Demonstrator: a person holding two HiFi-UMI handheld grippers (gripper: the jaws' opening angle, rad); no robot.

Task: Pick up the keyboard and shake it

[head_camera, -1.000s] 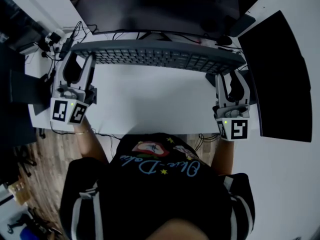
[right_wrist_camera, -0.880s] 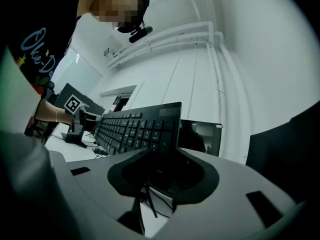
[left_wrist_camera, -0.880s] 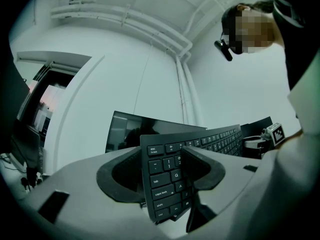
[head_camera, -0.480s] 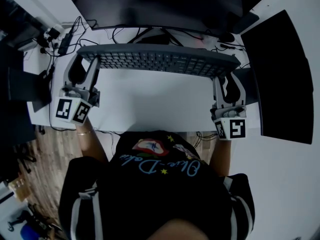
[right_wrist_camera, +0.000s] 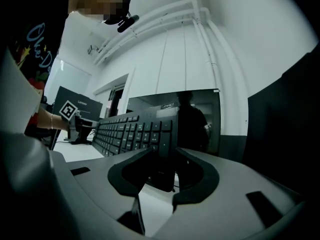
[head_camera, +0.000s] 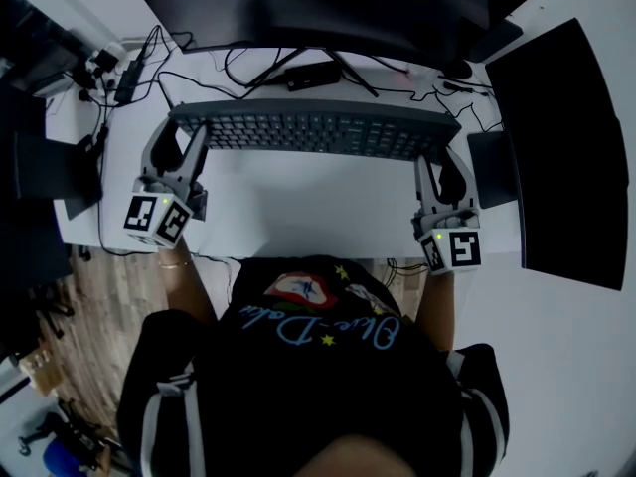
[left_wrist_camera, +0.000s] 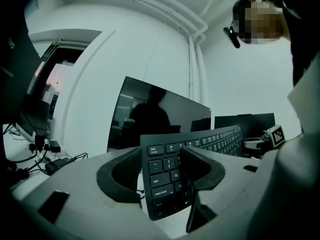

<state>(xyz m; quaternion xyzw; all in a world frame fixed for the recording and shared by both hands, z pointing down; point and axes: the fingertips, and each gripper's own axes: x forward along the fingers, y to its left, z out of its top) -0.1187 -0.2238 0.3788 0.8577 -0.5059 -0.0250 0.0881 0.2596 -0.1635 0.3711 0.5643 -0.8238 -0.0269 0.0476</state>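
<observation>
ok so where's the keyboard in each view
head view: keyboard runs across the upper middle, just below the dark monitor.
left gripper view: keyboard sits lower centre, esc end between the jaws, running off to the right.
right gripper view: keyboard sits centre left, its near end between the jaws.
shared landmark: the dark monitor behind it.

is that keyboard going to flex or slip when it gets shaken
Probably stiff: the keyboard spans straight, no sag, between the left gripper and right gripper. Likely light, being thin. Its ends look like smooth plastic, pinched only at the edges, so hard shaking might let it slip.
</observation>
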